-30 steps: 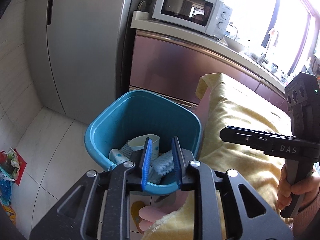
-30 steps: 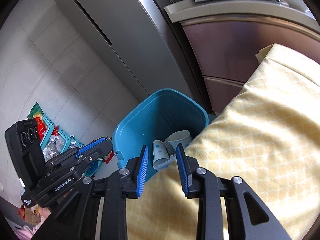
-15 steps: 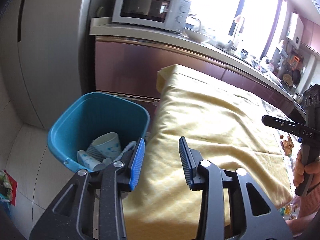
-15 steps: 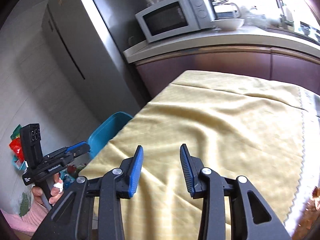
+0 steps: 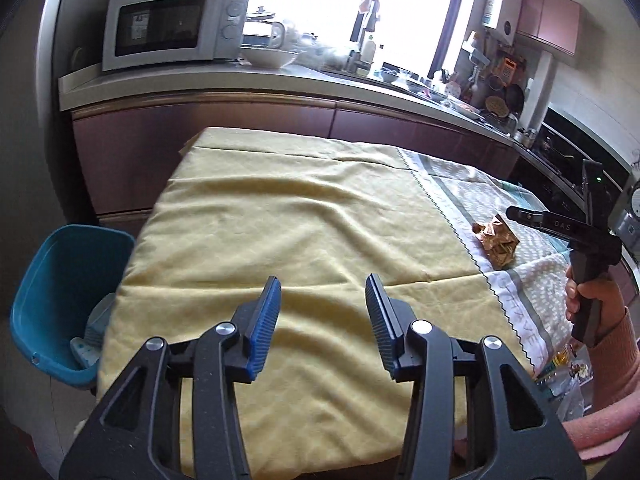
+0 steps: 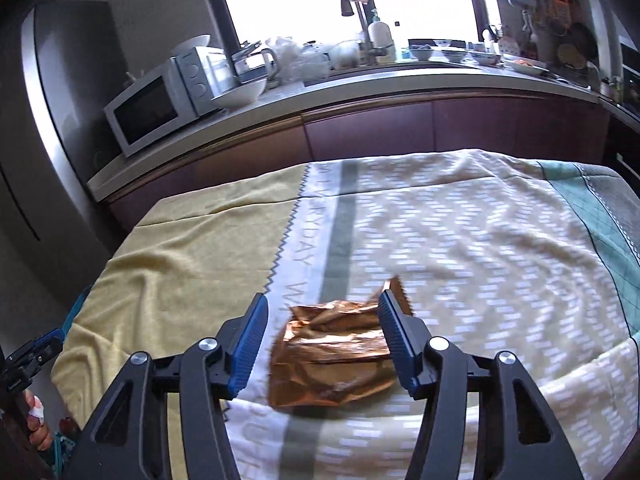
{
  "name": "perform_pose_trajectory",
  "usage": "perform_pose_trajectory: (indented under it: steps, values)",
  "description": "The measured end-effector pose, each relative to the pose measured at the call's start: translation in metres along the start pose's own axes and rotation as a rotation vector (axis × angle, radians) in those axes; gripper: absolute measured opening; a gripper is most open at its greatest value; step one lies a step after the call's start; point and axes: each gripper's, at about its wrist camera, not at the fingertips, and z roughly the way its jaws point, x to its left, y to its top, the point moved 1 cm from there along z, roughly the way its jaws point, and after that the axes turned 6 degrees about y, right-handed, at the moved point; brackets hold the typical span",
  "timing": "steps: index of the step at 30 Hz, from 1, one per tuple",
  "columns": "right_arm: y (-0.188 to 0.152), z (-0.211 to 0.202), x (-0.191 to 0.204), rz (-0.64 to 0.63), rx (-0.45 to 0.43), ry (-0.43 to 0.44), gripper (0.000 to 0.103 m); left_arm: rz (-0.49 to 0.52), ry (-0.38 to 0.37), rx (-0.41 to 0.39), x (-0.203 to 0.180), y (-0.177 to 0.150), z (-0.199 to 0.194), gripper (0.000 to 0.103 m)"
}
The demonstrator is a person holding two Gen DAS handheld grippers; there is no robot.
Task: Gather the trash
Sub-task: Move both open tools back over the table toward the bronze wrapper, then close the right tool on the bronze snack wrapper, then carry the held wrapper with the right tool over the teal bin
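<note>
A crumpled copper foil wrapper (image 6: 332,356) lies on the patterned white and grey cloth (image 6: 460,240). My right gripper (image 6: 323,298) hovers just over it, its jaws opening, with the wrapper seen between the blue pads and not pinched. The left wrist view shows the same wrapper (image 5: 496,240) to the right, under the right gripper (image 5: 516,214) held in a hand. My left gripper (image 5: 322,280) hangs over the yellow cloth (image 5: 280,220), jaws opening and nothing between them. The teal bin (image 5: 60,280) stands on the floor at the table's left end.
Paper cups (image 5: 96,320) lie in the bin. Behind the table runs a counter with a microwave (image 5: 168,32), a white bowl (image 5: 268,56) and dishes. A steel fridge (image 6: 60,120) stands at the far left. Small clutter (image 5: 568,368) sits at the table's near right edge.
Both grippers have swung from above the bin to the right over the table, and both jaws have widened. The foil wrapper has come into view under the right gripper.
</note>
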Motion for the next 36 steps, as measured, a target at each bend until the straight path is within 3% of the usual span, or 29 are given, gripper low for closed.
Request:
perform_pose_trajectory:
  steps: [5, 12, 14, 15, 18, 29, 36]
  values:
    - [-0.009, 0.009, -0.037, 0.082, 0.053, 0.009, 0.062, 0.051, -0.059, 0.031, -0.036, 0.001, 0.015, 0.043]
    - [-0.015, 0.022, -0.044, 0.124, 0.086, 0.093, 0.061, 0.054, -0.078, 0.056, -0.050, 0.000, 0.024, 0.045]
    - [-0.015, 0.022, -0.044, 0.130, 0.090, 0.112, 0.045, 0.051, -0.079, 0.060, -0.049, -0.001, 0.024, 0.046]
    - [-0.015, 0.022, -0.044, 0.139, 0.097, 0.131, 0.029, 0.048, -0.082, 0.062, -0.049, 0.000, 0.024, 0.046]
    - [-0.017, 0.022, -0.037, 0.134, 0.103, 0.164, 0.012, 0.048, -0.089, 0.064, -0.049, 0.001, 0.024, 0.046]
    - [-0.001, 0.004, 0.045, 0.034, 0.052, 0.433, 0.004, 0.041, -0.117, 0.056, -0.044, -0.002, 0.014, 0.046]
    - [0.007, 0.010, 0.113, -0.052, 0.071, 0.596, 0.003, -0.019, -0.061, 0.051, -0.012, -0.011, -0.002, 0.041]
